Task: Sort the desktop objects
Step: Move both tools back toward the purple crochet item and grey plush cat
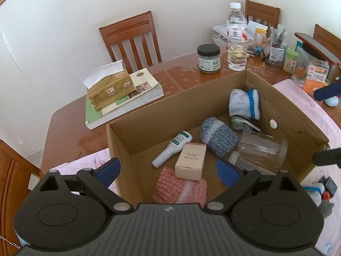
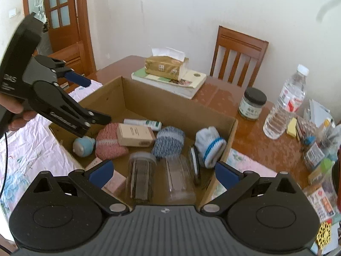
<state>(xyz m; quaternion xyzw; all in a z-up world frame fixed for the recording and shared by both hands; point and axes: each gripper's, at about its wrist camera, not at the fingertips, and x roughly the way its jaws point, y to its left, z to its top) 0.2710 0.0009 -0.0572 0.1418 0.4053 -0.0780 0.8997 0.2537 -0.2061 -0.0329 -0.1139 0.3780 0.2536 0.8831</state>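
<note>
- The left gripper [image 1: 168, 171] hung over the cardboard box [image 1: 170, 106], jaws spread wide and holding nothing.
- The right gripper [image 2: 164, 173] was likewise spread and empty, over the box's other side.
- Already inside lay the beige carton [image 1: 191, 161], white tube [image 1: 172, 149], rolled socks [image 1: 218, 136] and a clear jar [image 1: 261, 151].
- Probably the next pick should be a loose item off the table [image 1: 185, 76]; approach it squarely, closing only once centred.

Brown cardboard box [image 1: 149, 115] holds pink knit [image 1: 181, 188], blue-grey speckled sock [image 1: 219, 136].

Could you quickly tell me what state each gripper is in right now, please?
Left gripper: open, holding nothing, over the box.
Right gripper: open, holding nothing.
</note>
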